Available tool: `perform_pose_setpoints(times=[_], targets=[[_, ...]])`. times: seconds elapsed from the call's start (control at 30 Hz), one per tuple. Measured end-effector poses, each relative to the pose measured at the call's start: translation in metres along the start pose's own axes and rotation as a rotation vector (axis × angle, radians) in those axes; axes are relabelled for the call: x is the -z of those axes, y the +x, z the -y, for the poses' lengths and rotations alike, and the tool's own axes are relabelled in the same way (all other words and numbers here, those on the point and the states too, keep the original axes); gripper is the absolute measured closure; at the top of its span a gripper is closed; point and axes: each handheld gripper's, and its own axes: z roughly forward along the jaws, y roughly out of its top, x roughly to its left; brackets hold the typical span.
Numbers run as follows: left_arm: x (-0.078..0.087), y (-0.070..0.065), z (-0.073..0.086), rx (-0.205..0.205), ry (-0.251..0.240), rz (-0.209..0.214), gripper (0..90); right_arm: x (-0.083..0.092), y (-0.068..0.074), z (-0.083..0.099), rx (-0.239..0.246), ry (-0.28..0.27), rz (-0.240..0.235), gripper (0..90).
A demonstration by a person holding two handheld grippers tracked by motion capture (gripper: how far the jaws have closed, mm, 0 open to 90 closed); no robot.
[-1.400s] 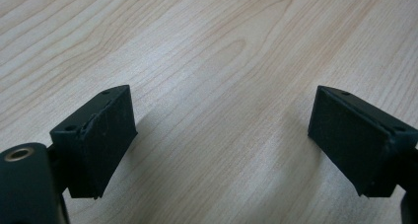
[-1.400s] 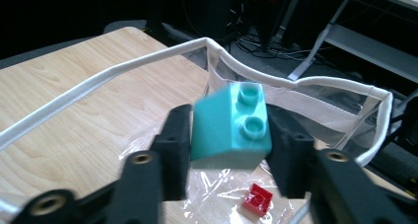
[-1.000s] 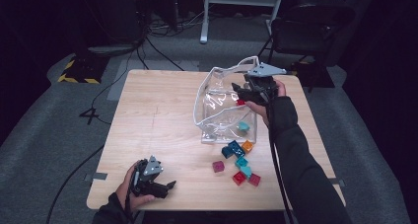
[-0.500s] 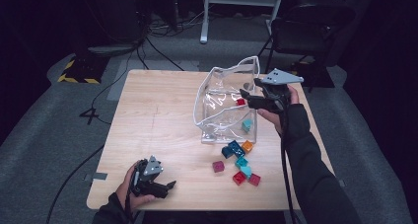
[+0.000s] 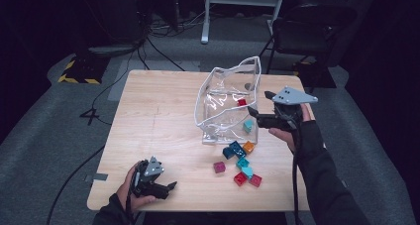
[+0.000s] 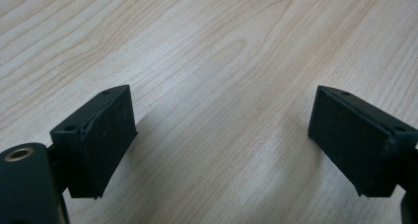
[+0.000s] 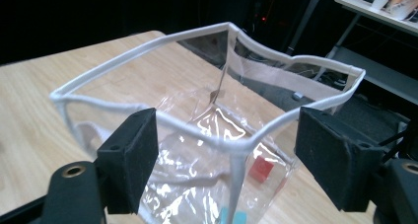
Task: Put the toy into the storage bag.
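Clear soft plastic bag point(image 5: 225, 103) stands mid-bench holding two cubes, my right tool point(image 5: 258, 115) just opened beside its rim, left tool point(image 5: 166, 188) idle, apart; unsupported, it may slump.

The left gripper point(image 5: 166, 188) had bare table point(image 5: 158, 121) ahead of it and between its parted jaws, with nothing in the way. Straight before the right gripper point(image 5: 257, 113) stood the clear bag point(image 5: 223, 93), its white rim point(image 7: 231, 147) crossing the gap between the wide jaws. Loose blocks point(image 5: 240, 160) lay scattered just beside that gripper, nearer the person.
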Motion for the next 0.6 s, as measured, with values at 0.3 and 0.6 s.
perform_pose_setpoints(times=[0.3,0.6], targets=[[0.000,0.000,0.000,0.000,0.000,0.000,11.0,0.009,0.012,0.024,0.030,0.032,-0.016,25.0],[0.000,0.000,0.000,0.000,0.001,-0.002,11.0,0.019,0.033,0.061,0.053,0.075,-0.057,24.8]])
